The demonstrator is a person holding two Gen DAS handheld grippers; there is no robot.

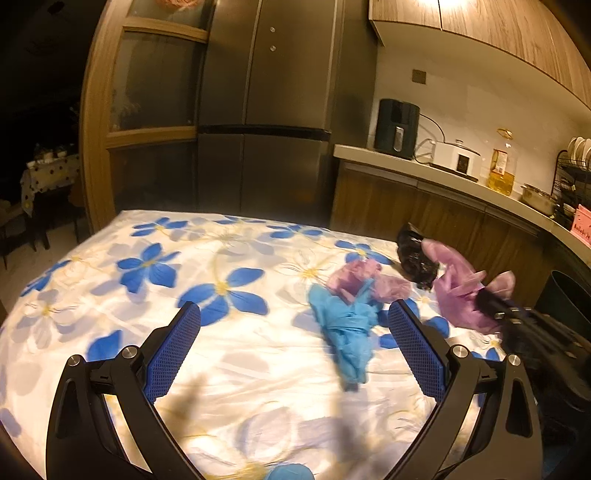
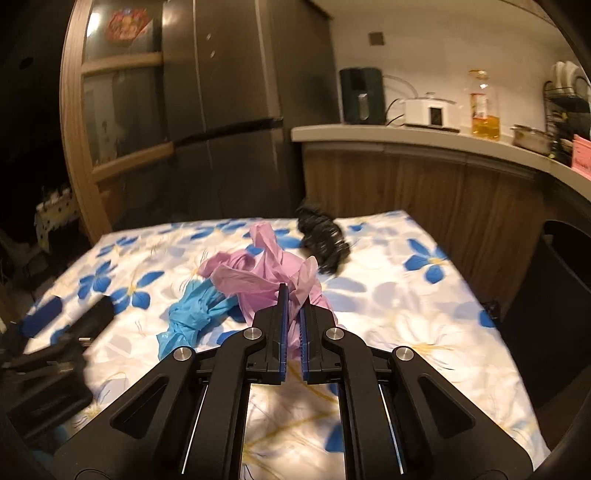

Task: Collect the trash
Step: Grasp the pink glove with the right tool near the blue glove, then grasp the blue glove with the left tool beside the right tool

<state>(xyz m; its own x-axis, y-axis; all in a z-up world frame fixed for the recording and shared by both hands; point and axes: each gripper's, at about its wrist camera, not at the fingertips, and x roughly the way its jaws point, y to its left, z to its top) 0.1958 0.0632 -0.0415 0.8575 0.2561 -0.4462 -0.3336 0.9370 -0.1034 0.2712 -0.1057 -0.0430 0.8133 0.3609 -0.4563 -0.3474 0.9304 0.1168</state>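
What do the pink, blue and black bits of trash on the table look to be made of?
Pink bag: thin plastic film, it seems; slightly see-through, soft crumpled folds. Blue bag: likely the same film, matte and twisted. Black wad: probably crinkled plastic, with glossy highlights; too blurred to be sure.

No text legible: the label on the clear plastic oil bottle with yellow oil (image 2: 484, 107) is blurred, as are the red sticker on the glass cabinet door (image 2: 127, 23) left of it and the pink card (image 2: 581, 157) at its right.
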